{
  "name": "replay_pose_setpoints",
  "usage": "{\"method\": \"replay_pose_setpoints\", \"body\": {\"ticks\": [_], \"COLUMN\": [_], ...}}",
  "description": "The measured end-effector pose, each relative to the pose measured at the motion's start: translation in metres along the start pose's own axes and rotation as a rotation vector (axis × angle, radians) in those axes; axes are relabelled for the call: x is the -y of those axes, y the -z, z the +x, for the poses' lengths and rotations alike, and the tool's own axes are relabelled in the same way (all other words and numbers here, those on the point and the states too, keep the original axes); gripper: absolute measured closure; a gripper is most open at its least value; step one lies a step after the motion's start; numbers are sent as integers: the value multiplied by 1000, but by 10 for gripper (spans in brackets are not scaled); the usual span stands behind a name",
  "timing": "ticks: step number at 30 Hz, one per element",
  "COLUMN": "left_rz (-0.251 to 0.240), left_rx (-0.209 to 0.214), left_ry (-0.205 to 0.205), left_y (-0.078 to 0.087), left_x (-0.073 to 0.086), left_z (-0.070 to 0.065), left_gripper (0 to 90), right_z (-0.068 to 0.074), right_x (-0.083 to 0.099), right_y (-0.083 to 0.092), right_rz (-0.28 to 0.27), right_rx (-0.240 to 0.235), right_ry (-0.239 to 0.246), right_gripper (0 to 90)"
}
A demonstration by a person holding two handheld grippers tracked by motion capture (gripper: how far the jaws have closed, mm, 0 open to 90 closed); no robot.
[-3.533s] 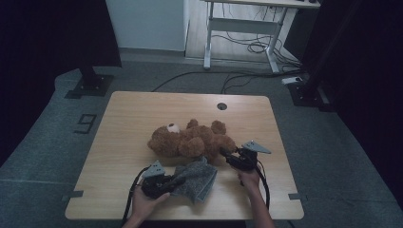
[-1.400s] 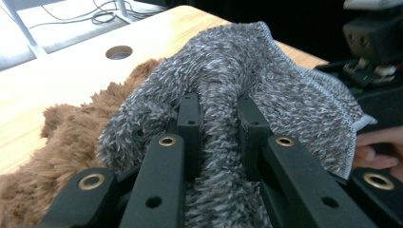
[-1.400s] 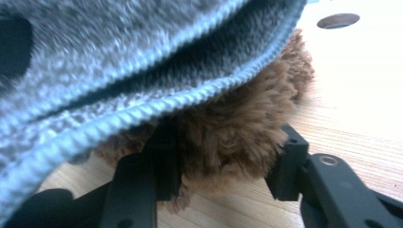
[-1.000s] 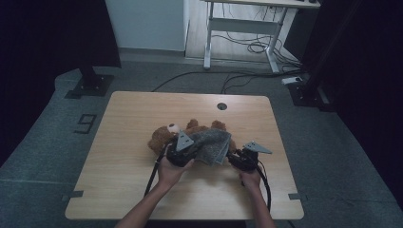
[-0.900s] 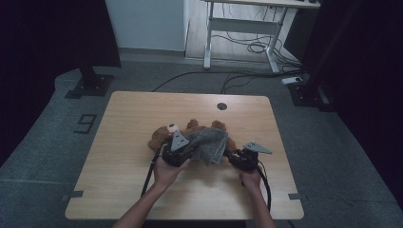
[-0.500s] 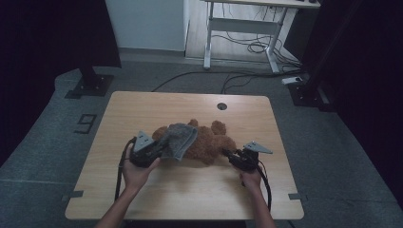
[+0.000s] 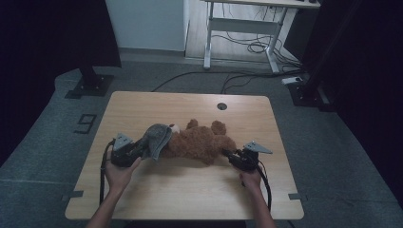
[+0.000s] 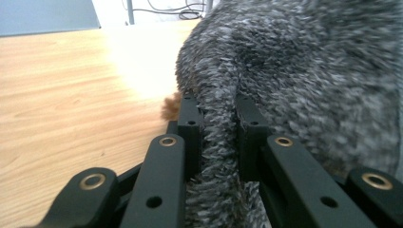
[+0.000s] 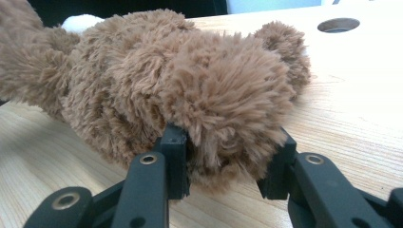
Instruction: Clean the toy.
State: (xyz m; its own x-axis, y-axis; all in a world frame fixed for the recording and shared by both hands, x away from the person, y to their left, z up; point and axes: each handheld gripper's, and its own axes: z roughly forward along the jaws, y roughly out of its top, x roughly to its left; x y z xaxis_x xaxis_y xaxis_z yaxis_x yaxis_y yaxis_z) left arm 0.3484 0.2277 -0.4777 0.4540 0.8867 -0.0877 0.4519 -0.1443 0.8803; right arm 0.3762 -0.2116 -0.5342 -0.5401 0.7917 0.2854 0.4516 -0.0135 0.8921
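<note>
A brown teddy bear lies on its back across the middle of the wooden table. A grey knitted garment covers its head end at the left. My left gripper is shut on a fold of that grey garment, whose knit bulges up behind the jaws. My right gripper is shut on the bear's foot at the right end, close to the tabletop. The bear's head is mostly hidden under the garment; a bit of white muzzle shows.
A round cable hole sits near the table's far edge. Bare wood lies in front of and behind the bear. Beyond the table stand a white desk frame with cables on the floor and a dark stand base at the left.
My left gripper has carried the grey garment leftward from the bear's belly to over its head. The right gripper has kept still on the foot.
</note>
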Motion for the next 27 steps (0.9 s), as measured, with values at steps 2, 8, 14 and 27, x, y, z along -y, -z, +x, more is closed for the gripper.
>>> {"method": "replay_pose_setpoints", "body": {"ticks": [2, 8, 14, 27], "left_rz": [3, -27, -54, -5], "left_rx": [-8, 32, 78, 111], "left_ry": [3, 2, -65, -67], "left_y": [1, 2, -9, -38], "left_x": [1, -4, -29, -24], "left_z": [2, -7, -39, -53], "left_gripper": [758, 759, 757, 757], "right_z": [0, 0, 2, 11], "right_x": [0, 0, -1, -12], "right_y": [0, 0, 0, 18], "right_rz": [1, 1, 2, -61], "right_rx": [1, 3, 10, 129], "right_ry": [0, -1, 7, 48], "right_gripper": [622, 614, 572, 290]}}
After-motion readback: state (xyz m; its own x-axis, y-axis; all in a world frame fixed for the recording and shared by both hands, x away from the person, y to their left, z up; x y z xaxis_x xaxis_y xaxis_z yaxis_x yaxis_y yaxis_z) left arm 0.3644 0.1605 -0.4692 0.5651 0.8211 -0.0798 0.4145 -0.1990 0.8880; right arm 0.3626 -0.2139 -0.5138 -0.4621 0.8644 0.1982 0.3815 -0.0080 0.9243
